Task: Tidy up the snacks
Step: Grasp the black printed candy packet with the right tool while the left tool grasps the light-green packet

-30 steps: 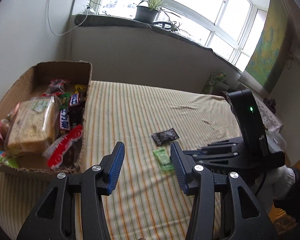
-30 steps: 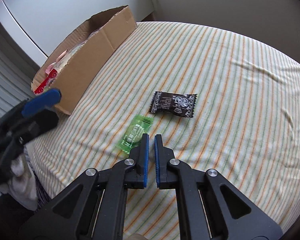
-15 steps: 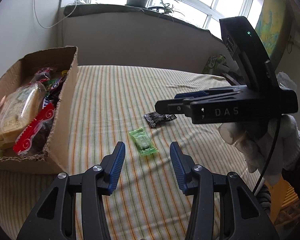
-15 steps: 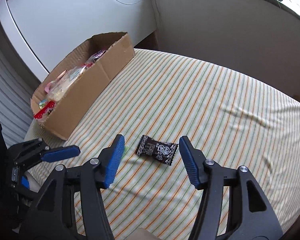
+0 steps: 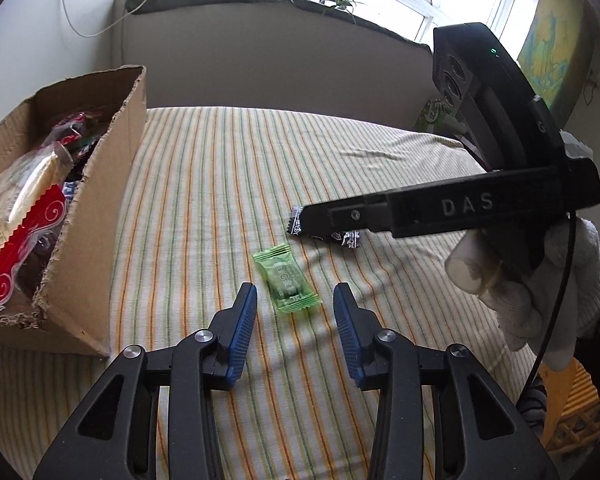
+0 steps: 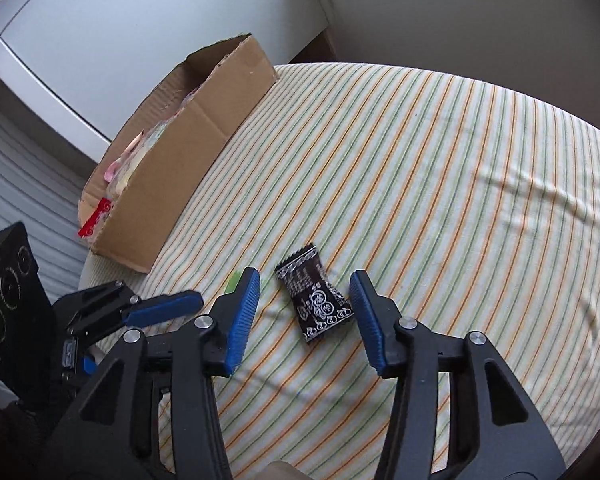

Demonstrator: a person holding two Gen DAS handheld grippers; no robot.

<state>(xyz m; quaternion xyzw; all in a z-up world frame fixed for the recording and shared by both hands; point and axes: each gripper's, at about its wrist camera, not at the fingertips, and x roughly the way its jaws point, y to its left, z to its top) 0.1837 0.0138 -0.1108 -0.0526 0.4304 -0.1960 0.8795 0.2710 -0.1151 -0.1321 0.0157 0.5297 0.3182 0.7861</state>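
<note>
The left gripper (image 5: 295,308), jaws apart and just closing in, straddles the near end of the green candy (image 5: 287,279), not yet pinched. The right gripper (image 6: 305,302), also narrowing, brackets the black candy (image 6: 315,299) just beyond. Both lie on the striped table (image 5: 204,184), ready for the snack-filled cardboard box (image 5: 96,216) at left.

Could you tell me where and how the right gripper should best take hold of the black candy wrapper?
Grip the black candy wrapper across its plump middle, coming down from above. It lies flat on the striped cloth, crimped ends pointing away and toward the camera, and the right gripper already has its long sides between open jaws, which have just been closing.
</note>
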